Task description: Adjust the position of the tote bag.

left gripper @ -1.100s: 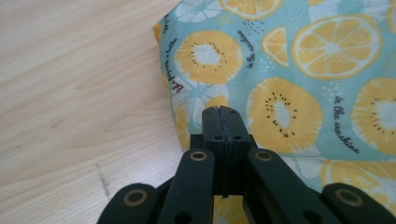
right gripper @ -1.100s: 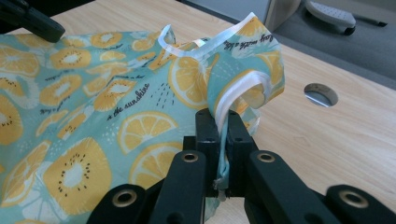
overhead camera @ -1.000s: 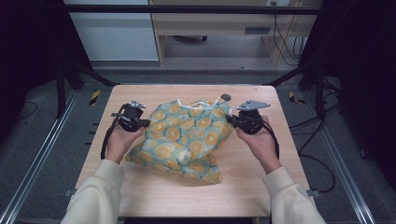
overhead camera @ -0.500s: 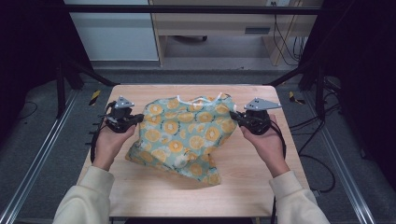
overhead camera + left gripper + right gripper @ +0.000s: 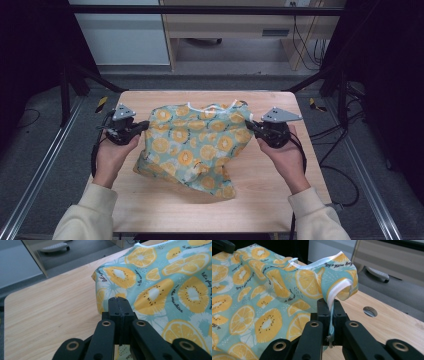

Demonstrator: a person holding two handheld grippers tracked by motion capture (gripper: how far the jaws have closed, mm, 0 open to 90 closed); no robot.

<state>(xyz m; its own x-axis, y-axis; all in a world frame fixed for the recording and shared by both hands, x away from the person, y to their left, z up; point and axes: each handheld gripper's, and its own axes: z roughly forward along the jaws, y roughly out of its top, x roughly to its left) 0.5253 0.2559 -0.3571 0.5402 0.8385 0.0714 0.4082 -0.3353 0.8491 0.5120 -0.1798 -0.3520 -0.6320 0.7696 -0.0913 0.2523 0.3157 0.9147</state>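
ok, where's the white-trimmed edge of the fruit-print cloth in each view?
High view: the white-trimmed edge runs along the far side of the cloth, at centre.
Left gripper view: print is in frame; I can't make out the trim.
Right gripper view: the trim curls at upper centre, down into the shut right gripper.
Shared landmark: the wooden table, with the orange-slice print lying on it.
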